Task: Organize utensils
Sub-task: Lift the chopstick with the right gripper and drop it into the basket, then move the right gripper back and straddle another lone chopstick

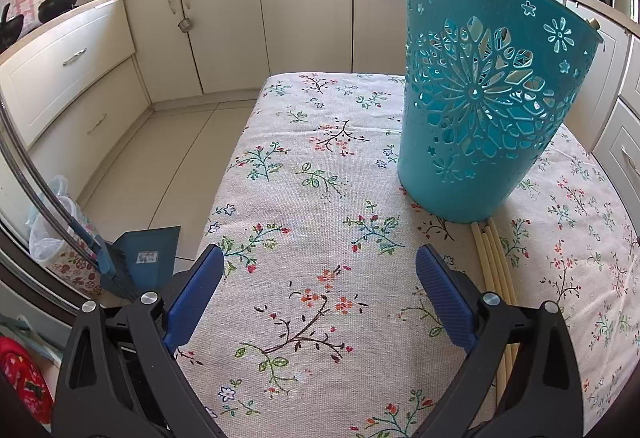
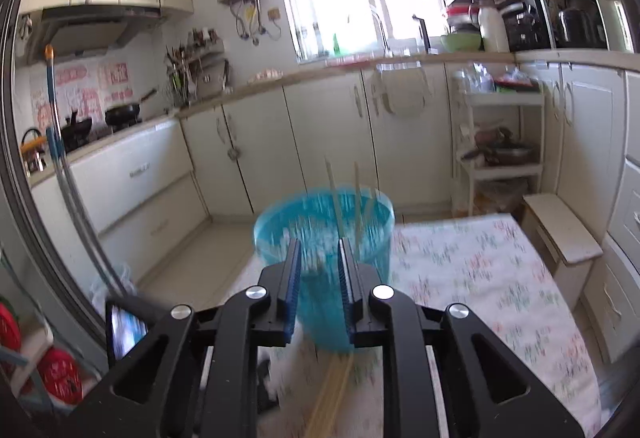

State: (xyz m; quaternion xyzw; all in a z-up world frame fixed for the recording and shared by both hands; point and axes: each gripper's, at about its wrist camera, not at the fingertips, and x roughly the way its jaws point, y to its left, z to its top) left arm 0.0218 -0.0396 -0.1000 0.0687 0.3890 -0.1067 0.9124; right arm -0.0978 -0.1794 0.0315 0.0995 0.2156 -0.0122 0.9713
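The tall turquoise plastic basket with flower-shaped cut-outs [image 1: 492,110] stands on the table covered with a beige floral cloth [image 1: 312,198], at about 1 o'clock from the left gripper [image 1: 320,278]. In the left wrist view it seems to lean a little, but I cannot tell if this is real or only the lens. It serves as the holder for the utensils: pale stick ends show above its rim at 12 o'clock, and more pale shapes show through the cut-outs, so I judge that some chopsticks are already inside.

The loose pale wooden chopsticks [image 1: 494,270], about 4 of them, lie together on the cloth just in front of the basket's foot, at 6 o'clock from it. Their far ends almost reach the base. They run toward the camera and pass behind the right finger of the left gripper.

The left gripper has its blue pads [image 1: 444,298] spread wide with nothing between them, only cloth. It hangs low over the table, probably ready to steady the basket or to take the sticks.

The right gripper [image 2: 320,278] is higher and looks down on the basket's open mouth at 12 o'clock. Its picture is blurred by motion. Its pads stand close with a narrow gap, and I see nothing pinched there. The loose sticks appear below it, at 6 o'clock.

I think the remaining work is to lift these sticks and drop them upright into the basket.
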